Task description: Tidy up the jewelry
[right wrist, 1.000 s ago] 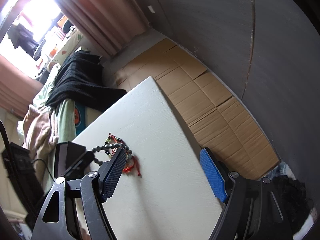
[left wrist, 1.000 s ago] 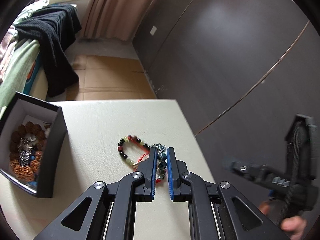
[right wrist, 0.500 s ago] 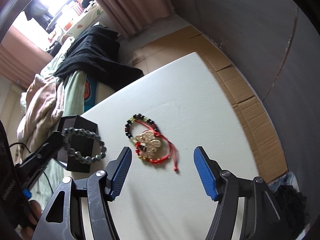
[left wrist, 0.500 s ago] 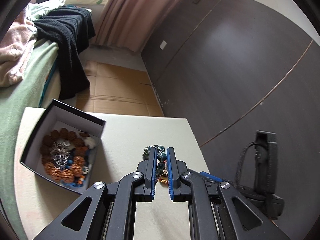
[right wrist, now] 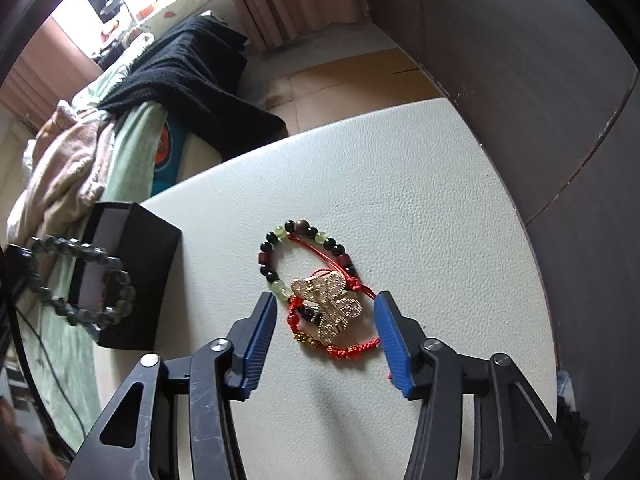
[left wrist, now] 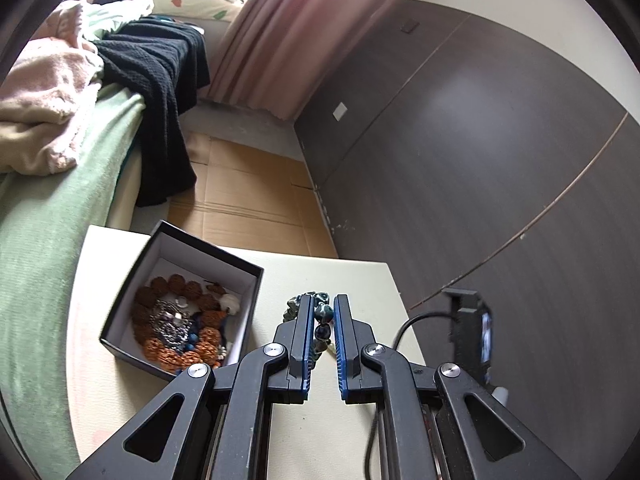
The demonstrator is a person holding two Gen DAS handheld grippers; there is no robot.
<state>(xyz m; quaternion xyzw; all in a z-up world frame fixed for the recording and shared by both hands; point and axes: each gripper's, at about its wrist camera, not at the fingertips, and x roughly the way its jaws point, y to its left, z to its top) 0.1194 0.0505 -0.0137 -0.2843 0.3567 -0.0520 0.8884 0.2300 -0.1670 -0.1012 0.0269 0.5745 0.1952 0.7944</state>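
Observation:
My left gripper [left wrist: 322, 316] is shut on a dark green bead bracelet [left wrist: 322, 314] and holds it in the air to the right of the open black jewelry box [left wrist: 184, 276], which holds brown beads and a silver piece. In the right wrist view the same bracelet [right wrist: 86, 280] hangs in front of the box [right wrist: 136, 264]. My right gripper [right wrist: 326, 312] is open, its jaws either side of a gold butterfly brooch [right wrist: 330, 308] lying on a red cord bracelet [right wrist: 352, 350] and a mixed bead bracelet [right wrist: 280, 256] on the white table [right wrist: 400, 184].
A bed with a green cover [left wrist: 52, 216], pink blanket and black cloth stands left of the table. A dark wardrobe wall [left wrist: 480, 160] is on the right. Cardboard [left wrist: 248, 196] covers the floor beyond the table's far edge. The right gripper's handle and cable [left wrist: 468, 332] show in the left wrist view.
My left gripper has lifted the green bead bracelet off the table and carried it left toward the box. My right gripper has moved down over the brooch and red bracelet, narrowing slightly.

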